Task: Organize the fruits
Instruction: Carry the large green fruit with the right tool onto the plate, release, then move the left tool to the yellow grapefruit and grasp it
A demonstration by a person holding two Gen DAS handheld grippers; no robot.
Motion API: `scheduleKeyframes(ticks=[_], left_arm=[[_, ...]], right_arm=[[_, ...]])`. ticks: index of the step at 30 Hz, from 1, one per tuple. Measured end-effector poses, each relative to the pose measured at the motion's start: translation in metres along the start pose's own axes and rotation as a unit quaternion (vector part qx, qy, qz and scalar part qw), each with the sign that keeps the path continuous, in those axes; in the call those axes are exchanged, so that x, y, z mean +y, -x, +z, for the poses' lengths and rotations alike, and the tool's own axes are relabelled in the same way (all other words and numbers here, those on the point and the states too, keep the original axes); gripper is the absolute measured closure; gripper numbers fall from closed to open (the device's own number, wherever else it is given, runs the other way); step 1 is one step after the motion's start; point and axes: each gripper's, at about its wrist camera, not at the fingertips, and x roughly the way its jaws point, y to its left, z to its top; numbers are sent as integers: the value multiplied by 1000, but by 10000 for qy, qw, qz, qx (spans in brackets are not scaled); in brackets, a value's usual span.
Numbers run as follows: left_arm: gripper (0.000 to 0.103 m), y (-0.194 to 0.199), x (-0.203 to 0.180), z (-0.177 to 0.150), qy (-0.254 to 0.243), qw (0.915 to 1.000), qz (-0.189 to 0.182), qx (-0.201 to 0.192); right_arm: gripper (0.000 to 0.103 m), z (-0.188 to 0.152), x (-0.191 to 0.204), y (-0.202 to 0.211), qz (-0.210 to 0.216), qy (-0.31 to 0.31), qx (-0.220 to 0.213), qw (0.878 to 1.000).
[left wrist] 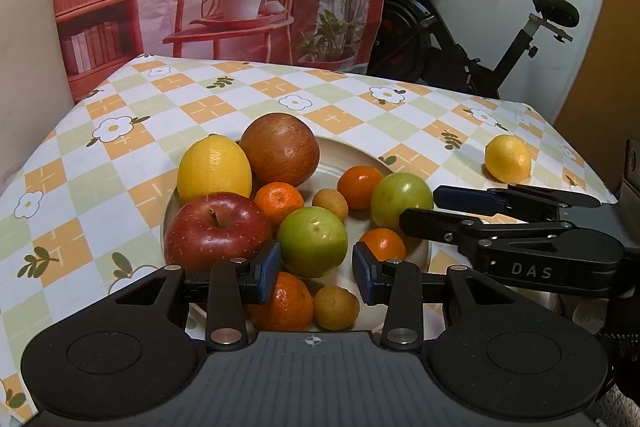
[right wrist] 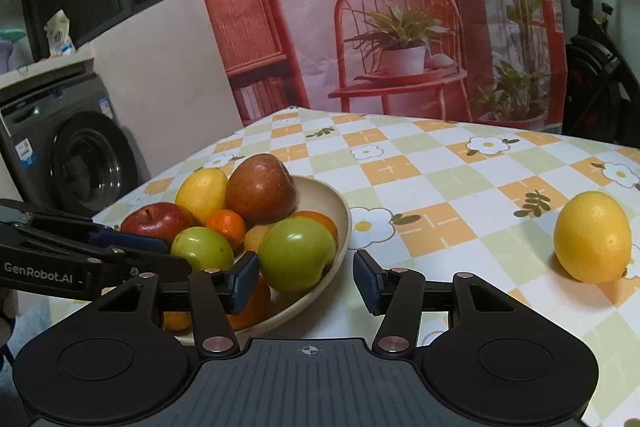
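Left gripper (left wrist: 315, 273) hovers over plate's (left wrist: 352, 155) near rim, fingers apart, empty. Right gripper (right wrist: 306, 277) straddles plate's right rim, fingers apart, gripping nothing. Plate crowded with fruit; far half of tablecloth (right wrist: 440, 179) bare. One lemon (right wrist: 592, 237) sits alone near right table edge. Writing: "DAS", "GenRobot.AI" on grippers.

"DAS" stands in pale letters on the side of the right gripper (left wrist: 418, 209), seen from the left wrist. "GenRobot.AI" stands on the side of the left gripper (right wrist: 160, 255), seen from the right wrist.
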Motion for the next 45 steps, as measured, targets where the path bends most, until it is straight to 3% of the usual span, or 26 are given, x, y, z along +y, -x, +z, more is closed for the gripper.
scheduleKeyframes(ticks=[12,35,45], left_arm=[[60,5,-1,-2,25,9999,46,-164],[60,7,-1,1,22,9995,97,-303],[60,8,-9,26,-90,9985,-52,-542]], right_arm=[[52,-11,-27,18,-257,-716,-266,9967],[52,-11,-30,18,-328,-773,-288,9961],[52,-8,-48,44,-917,-547,-479,9931]])
